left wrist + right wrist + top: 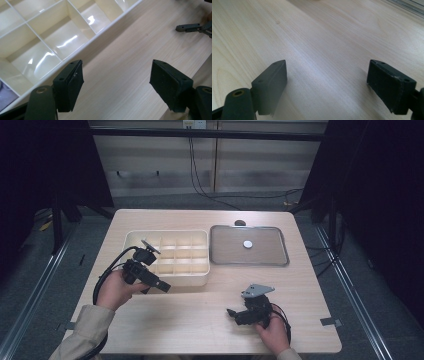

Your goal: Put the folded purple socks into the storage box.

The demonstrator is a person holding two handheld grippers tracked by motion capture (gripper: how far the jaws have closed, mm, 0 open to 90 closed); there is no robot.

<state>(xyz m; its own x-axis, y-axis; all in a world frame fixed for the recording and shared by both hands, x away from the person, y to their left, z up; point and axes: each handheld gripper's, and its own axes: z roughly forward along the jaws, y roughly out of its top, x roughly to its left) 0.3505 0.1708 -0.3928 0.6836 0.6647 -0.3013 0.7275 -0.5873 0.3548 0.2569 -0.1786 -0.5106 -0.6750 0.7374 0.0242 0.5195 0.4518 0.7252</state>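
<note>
Beside cream divided box (172,251), left gripper (162,285) angled down, fingers (72,86) apart.

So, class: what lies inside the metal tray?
Inside the tray lies one small white disc, near its middle. What lies under the disc is covered. A dark thing sits behind the tray's far rim.

A light wooden table (200,320) holds a cream plastic box with many small compartments (200,276) and, just beside it, a flat grey metal tray (224,256). A small dark round thing (240,223), maybe a cap, lies behind the tray.
</note>
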